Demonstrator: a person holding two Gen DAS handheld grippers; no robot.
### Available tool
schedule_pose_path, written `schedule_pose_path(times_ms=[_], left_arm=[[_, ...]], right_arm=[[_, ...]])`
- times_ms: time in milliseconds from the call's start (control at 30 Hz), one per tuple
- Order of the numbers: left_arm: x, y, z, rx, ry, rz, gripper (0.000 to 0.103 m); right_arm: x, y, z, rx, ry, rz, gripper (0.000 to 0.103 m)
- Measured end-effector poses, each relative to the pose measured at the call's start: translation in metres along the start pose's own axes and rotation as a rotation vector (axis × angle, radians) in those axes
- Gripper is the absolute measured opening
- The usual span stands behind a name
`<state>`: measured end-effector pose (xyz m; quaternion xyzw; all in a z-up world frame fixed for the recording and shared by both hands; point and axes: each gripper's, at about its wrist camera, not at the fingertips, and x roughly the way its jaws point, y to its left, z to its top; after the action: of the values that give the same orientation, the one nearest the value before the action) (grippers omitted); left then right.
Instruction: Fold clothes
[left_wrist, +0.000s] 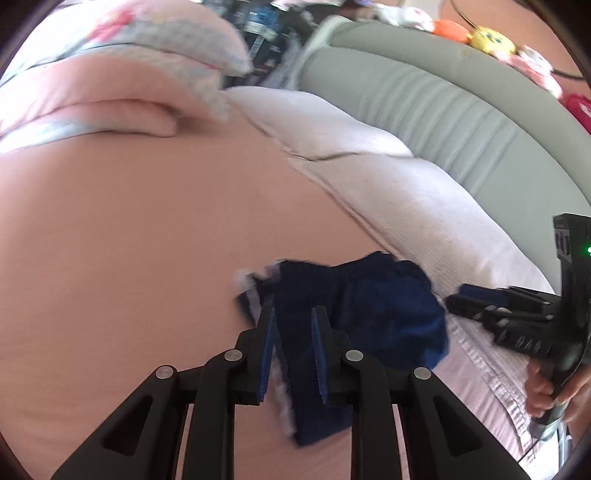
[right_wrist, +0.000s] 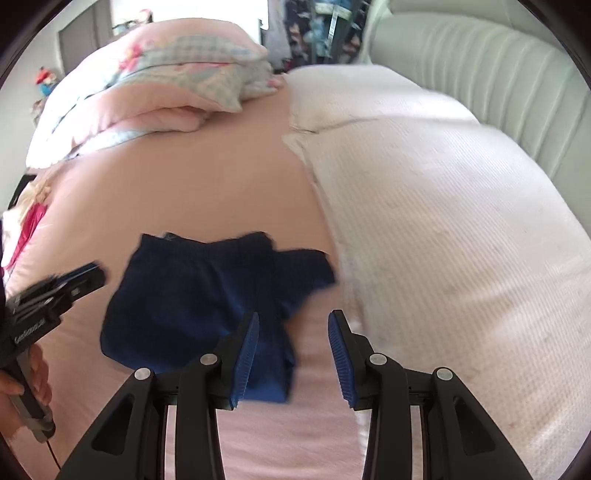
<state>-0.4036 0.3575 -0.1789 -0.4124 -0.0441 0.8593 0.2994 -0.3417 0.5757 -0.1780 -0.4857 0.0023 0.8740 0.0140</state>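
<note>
Pink cotton bedsheet: smooth, covers the bed's open middle and carries the garment.
Far left corner: folded pink quilt with blue checked and floral trim, heaped on the sheet.
Right side of bed: two white ribbed pillows laid end to end along the pale green padded headboard.
Room beyond: dark, cluttered shelving past the quilt, blurred.
Navy blue fabric shorts: crumpled on the sheet near the pillows' edge, one leg running toward the cameras.
Left gripper: black frame, blue pads, jaws a narrow way apart with a strip of the shorts lying between them; the pads do not look pressed on it.
Right gripper: jaws wider apart, the left pad over the shorts' near edge, bare sheet in the gap, nothing held.
Left view only: soft toys on the headboard's top; a hand on the right gripper's handle.
Right view only: grey door at far left; a hand holding the left gripper's handle.
</note>
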Motion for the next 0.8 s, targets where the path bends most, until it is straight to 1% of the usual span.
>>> schedule_pose_path(times_ms=[33, 67, 100, 133, 167, 233, 300, 400, 433, 467, 500, 567, 633, 667, 733, 800], left_arm=[[0.009, -0.004, 0.004, 0.021, 0.021, -0.013, 0.017], [0.019, -0.003, 0.003, 0.028, 0.051, 0.029, 0.017], [0.029, -0.001, 0.002, 0.031, 0.082, 0.071, 0.017], [0.034, 0.006, -0.002, 0.011, 0.113, 0.096, 0.017], [0.03, 0.014, -0.006, -0.024, 0.115, 0.069, 0.017], [0.01, 0.029, -0.012, -0.066, 0.11, 0.105, 0.02], [-0.007, 0.042, -0.015, -0.069, 0.109, 0.118, 0.021], [-0.032, 0.059, -0.022, -0.096, 0.134, 0.154, 0.028], [-0.041, 0.062, -0.025, -0.103, 0.137, 0.159, 0.034], [-0.049, 0.065, -0.026, -0.107, 0.133, 0.163, 0.041], [-0.059, 0.069, -0.028, -0.112, 0.124, 0.168, 0.045], [-0.08, 0.075, -0.027, -0.13, 0.1, 0.181, 0.057], [-0.1, 0.081, -0.026, -0.166, 0.097, 0.198, 0.062], [-0.107, 0.085, -0.025, -0.179, 0.109, 0.206, 0.063], [-0.129, 0.092, -0.022, -0.167, 0.115, 0.231, 0.063], [-0.15, 0.101, -0.015, -0.152, 0.076, 0.272, 0.063]], right_arm=[[0.004, 0.007, 0.0, -0.021, 0.003, 0.001, 0.038], [0.009, 0.015, 0.0, -0.042, 0.007, 0.001, 0.038], [0.019, 0.015, -0.002, -0.057, 0.046, -0.031, 0.038], [0.029, 0.015, -0.005, -0.072, 0.084, -0.063, 0.038], [0.039, 0.015, -0.007, -0.087, 0.122, -0.095, 0.04], [0.03, -0.002, -0.012, 0.002, 0.111, -0.061, 0.048], [0.017, -0.015, -0.014, 0.053, 0.128, -0.068, 0.049], [-0.003, -0.019, -0.017, 0.05, 0.118, -0.139, 0.051], [-0.008, -0.018, -0.018, 0.053, 0.12, -0.161, 0.053], [-0.013, -0.016, -0.019, 0.064, 0.121, -0.151, 0.055], [-0.017, -0.012, -0.02, 0.083, 0.121, -0.133, 0.057], [-0.024, -0.004, -0.021, 0.124, 0.119, -0.108, 0.063], [-0.027, 0.012, -0.019, 0.153, 0.112, -0.164, 0.063], [-0.026, 0.022, -0.015, 0.159, 0.107, -0.2, 0.063], [-0.031, 0.042, -0.012, 0.167, 0.102, -0.175, 0.063], [-0.041, 0.071, -0.009, 0.179, 0.094, -0.114, 0.063]])
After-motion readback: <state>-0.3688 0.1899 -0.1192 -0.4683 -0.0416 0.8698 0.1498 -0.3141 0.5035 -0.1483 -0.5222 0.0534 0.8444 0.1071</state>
